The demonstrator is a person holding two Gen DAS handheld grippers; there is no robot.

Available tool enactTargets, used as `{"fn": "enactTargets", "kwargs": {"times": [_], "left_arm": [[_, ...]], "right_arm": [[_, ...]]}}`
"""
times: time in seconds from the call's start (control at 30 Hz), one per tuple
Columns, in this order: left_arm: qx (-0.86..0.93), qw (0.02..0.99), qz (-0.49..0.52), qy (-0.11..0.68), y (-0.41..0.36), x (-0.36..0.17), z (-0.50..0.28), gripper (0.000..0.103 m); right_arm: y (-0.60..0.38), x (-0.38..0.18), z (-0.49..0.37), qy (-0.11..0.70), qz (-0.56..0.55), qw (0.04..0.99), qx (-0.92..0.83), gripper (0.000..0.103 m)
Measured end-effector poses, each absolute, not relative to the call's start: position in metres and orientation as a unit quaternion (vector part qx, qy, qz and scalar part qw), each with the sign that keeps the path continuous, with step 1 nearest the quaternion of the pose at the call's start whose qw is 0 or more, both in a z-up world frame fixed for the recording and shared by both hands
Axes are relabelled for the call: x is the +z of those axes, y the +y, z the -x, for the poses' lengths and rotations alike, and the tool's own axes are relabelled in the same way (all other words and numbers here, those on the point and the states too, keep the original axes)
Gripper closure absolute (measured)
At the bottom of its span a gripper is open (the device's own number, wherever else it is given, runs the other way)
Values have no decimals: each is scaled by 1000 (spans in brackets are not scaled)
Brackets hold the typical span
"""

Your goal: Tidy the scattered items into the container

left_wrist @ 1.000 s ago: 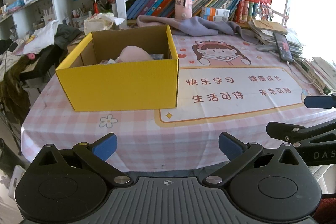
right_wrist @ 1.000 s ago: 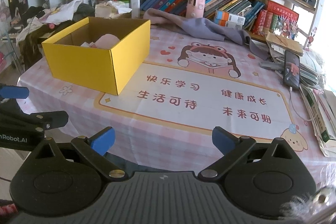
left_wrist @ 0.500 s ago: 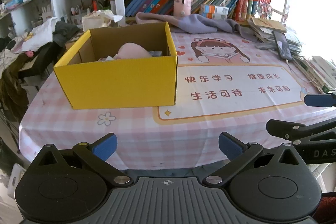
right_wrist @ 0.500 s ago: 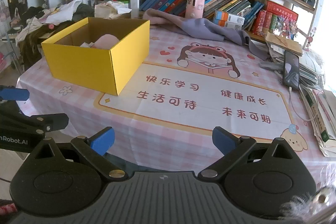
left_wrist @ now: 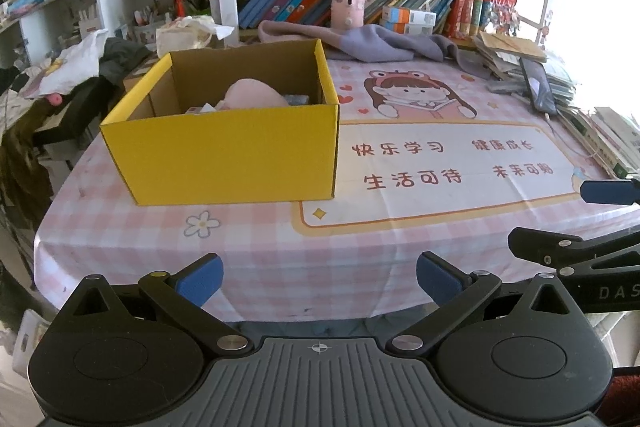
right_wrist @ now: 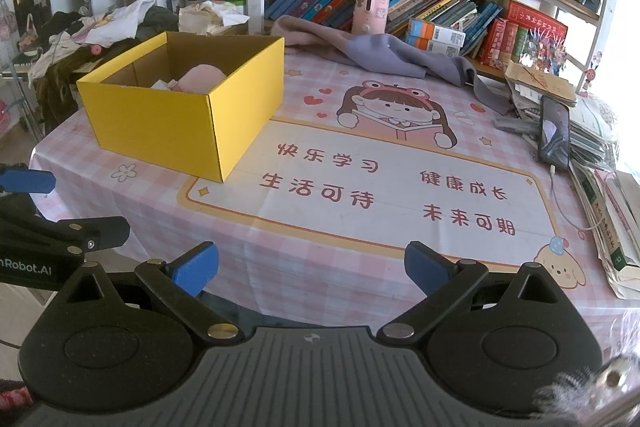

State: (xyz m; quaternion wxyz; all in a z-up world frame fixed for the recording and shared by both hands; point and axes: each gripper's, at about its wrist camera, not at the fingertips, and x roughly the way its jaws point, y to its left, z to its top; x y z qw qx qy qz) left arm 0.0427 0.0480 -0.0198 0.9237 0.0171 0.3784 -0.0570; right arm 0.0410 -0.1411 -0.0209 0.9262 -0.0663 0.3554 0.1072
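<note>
Both grippers hang at the near edge of the table, low in each frame, and neither touches anything. The left gripper (left_wrist: 318, 277) has its blue pads spread wide, released, with only the pink checked cloth (left_wrist: 256, 247) between them. The right gripper (right_wrist: 310, 263) is the same: pads far apart, nothing held. In the right wrist view the left gripper shows again at the left edge (right_wrist: 28, 183), and in the left wrist view the right one shows at the right edge (left_wrist: 608, 193).

The box (left_wrist: 224, 155) is yellow, open on top, and stands on the cloth in the left centre of the left view; in the right view it is in the upper left (right_wrist: 172, 123). Inside it lies a pink soft thing (left_wrist: 252, 95) with some small white items beside it; what they are I cannot tell.

Behind the box a grey-purple cloth (right_wrist: 380, 55) lies near the books (right_wrist: 432, 11). A phone (right_wrist: 554, 133) leans on a paper pile at the right.
</note>
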Motion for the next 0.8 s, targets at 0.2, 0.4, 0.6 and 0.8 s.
{"fn": "enactTargets", "kwargs": {"times": [0.2,0.4,0.6,0.8], "left_arm": [[-57,922,-17,383,45,-21,-45,0],[-53,920,-19,387,45,-22,-46,0],[-59,923,-9,379,48,-20,-45,0],[-58,923,-9,380,50,-20,-48,0]], "right_arm": [[-142,-23,-41,358,65,926,102,3],[-142,-24,-43,363,63,925,98,3],[-142,-24,-44,364,63,924,98,3],[-140,-27,-46,366,63,923,98,3]]}}
